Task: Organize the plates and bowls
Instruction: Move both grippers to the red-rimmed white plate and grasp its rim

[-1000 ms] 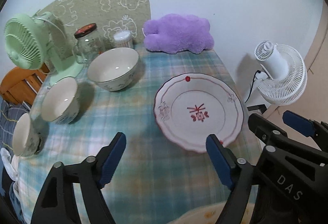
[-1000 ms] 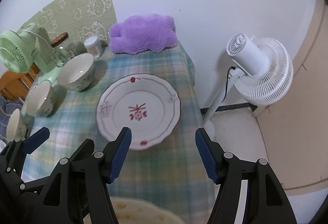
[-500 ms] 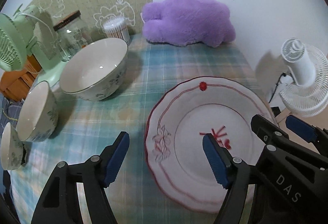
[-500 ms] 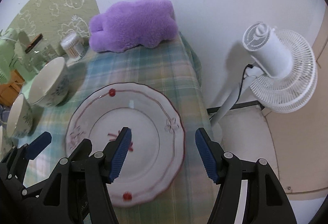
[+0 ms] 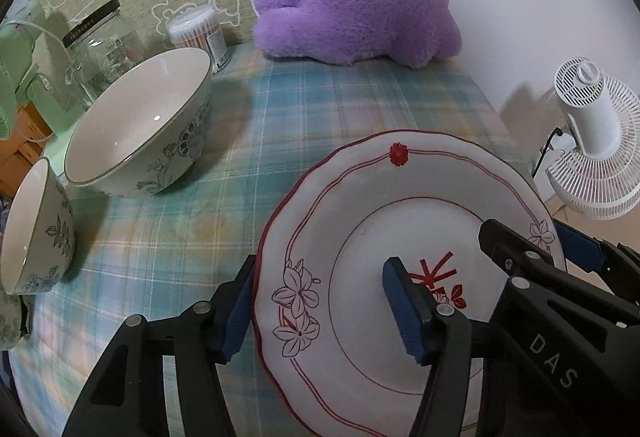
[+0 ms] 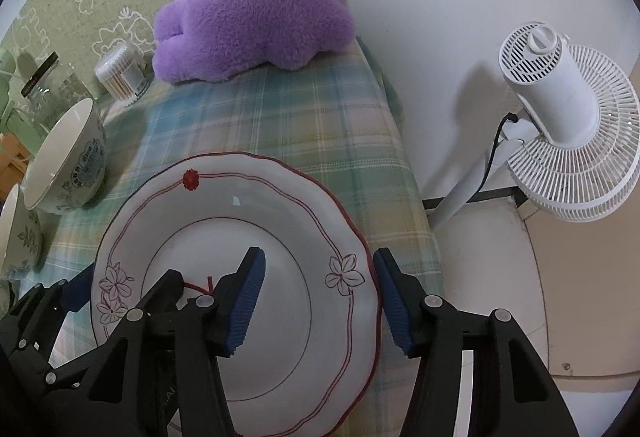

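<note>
A white plate (image 5: 360, 205) with red trim and flower prints lies on the plaid tablecloth (image 5: 280, 109). My left gripper (image 5: 320, 311) straddles the plate's left rim, one blue pad outside it and one over the plate's well. Its jaws are closing and do not clamp the rim. My right gripper (image 6: 320, 299) straddles the plate's (image 6: 224, 205) right rim the same way, also closing and not pressing. A large patterned bowl (image 5: 140, 125) stands to the left, with a smaller bowl (image 5: 36, 229) nearer me and a third bowl (image 5: 8, 321) at the frame's edge.
A purple plush (image 5: 356, 9) lies at the back of the table. A glass jar (image 5: 96, 49), a cotton swab tub (image 5: 200, 33) and a green fan (image 5: 16, 77) stand at the back left. A white floor fan (image 6: 560, 117) stands beyond the table's right edge.
Both grippers have come down and forward from in front of the plate to either side of it. Each now has a rim between its pads, and both jaws have narrowed.
</note>
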`<action>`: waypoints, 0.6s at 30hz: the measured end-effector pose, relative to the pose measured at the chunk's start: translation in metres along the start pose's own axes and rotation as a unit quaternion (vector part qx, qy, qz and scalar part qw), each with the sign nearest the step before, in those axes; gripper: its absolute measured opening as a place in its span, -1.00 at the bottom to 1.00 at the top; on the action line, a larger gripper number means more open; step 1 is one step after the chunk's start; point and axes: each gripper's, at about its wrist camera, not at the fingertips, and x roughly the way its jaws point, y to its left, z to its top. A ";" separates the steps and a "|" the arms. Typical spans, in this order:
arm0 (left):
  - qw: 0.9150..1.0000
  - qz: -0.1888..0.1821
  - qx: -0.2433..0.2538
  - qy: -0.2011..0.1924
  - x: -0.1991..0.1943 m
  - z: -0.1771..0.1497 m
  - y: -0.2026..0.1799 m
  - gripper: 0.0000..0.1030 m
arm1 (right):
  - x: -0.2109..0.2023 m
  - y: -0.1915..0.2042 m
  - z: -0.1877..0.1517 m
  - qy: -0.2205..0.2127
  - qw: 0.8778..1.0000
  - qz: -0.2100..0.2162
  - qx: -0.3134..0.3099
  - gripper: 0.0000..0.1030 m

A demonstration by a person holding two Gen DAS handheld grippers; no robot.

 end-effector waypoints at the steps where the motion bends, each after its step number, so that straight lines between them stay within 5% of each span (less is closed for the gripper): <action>1: 1.000 0.000 0.001 0.002 -0.001 -0.001 0.000 0.22 | 0.000 0.000 0.000 0.001 1.000 -0.001 -0.001 0.13; 18: 0.999 0.000 -0.021 0.026 -0.022 -0.037 0.053 0.02 | -0.019 0.036 -0.033 0.031 0.998 0.043 -0.039 0.03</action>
